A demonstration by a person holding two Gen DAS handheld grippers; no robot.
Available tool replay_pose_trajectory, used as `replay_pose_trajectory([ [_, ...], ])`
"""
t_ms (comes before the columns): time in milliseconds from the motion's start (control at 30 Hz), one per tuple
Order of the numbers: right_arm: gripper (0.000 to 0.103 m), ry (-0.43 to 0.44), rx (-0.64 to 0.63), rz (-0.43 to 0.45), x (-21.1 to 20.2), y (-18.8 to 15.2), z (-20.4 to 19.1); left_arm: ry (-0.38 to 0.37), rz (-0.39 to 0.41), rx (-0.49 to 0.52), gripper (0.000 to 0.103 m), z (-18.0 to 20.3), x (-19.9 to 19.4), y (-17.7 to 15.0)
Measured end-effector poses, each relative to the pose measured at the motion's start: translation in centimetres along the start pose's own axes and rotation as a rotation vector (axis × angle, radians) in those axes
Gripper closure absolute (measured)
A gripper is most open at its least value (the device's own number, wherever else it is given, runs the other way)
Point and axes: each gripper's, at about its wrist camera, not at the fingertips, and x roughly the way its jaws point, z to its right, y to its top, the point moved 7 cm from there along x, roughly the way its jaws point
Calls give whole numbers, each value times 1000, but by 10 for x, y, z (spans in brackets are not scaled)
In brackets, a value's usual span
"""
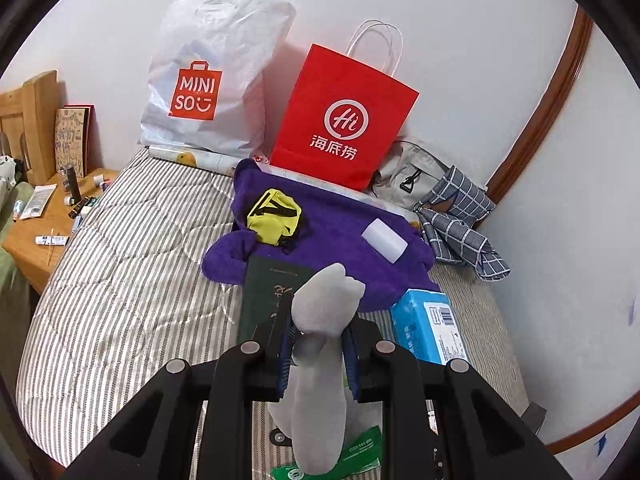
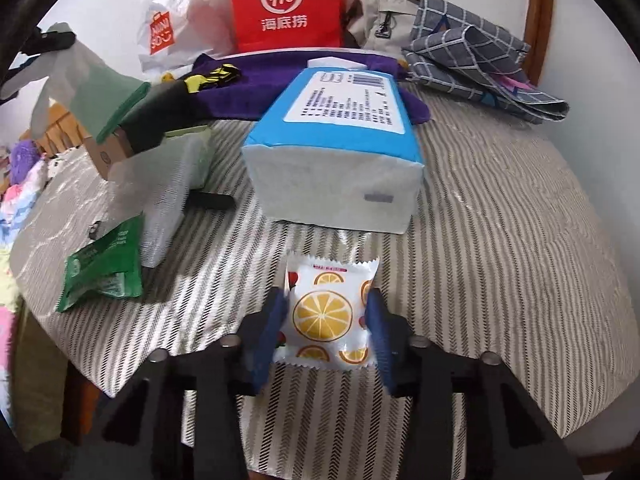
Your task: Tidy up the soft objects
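In the left wrist view my left gripper (image 1: 318,346) is shut on a grey soft plush thing (image 1: 324,300), which sticks up between the blue pads and hangs down below them. Beyond it lie a dark green book (image 1: 266,296) and a purple towel (image 1: 340,232) bearing a yellow-and-black fabric piece (image 1: 274,216) and a white roll (image 1: 384,240). In the right wrist view my right gripper (image 2: 326,330) has its blue pads against both sides of a white packet printed with orange slices (image 2: 326,316), which rests on the striped bed cover (image 2: 480,240).
A blue tissue pack (image 2: 332,136) lies just beyond the packet, and a green sachet (image 2: 104,264) to its left. A red paper bag (image 1: 344,120), a white Miniso bag (image 1: 212,80), a grey backpack (image 1: 408,176) and a checked cloth (image 1: 460,224) line the wall. A cluttered wooden bedside table (image 1: 36,240) stands left.
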Motion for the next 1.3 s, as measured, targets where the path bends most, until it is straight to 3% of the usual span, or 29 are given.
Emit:
replay_pose_trajectory([
  [67, 81, 18, -8, -4, 0, 2, -1, 6, 0, -1, 82, 0, 0, 2],
  [267, 89, 52, 5, -28, 2, 7, 1, 3, 2, -5, 82, 2, 2, 7],
  [500, 90, 97, 20, 13, -25, 26, 8, 3, 11, -10, 82, 2, 4, 18],
  [833, 90, 117, 17, 124, -68, 80, 20, 8, 43, 10, 82, 7, 9, 48],
  [1000, 89, 92, 30, 150, -63, 116, 29, 12, 29, 18, 82, 11, 25, 57],
  [1300, 89, 146, 38, 171, -36, 188, 28, 25, 11, 25, 82, 13, 52, 75],
])
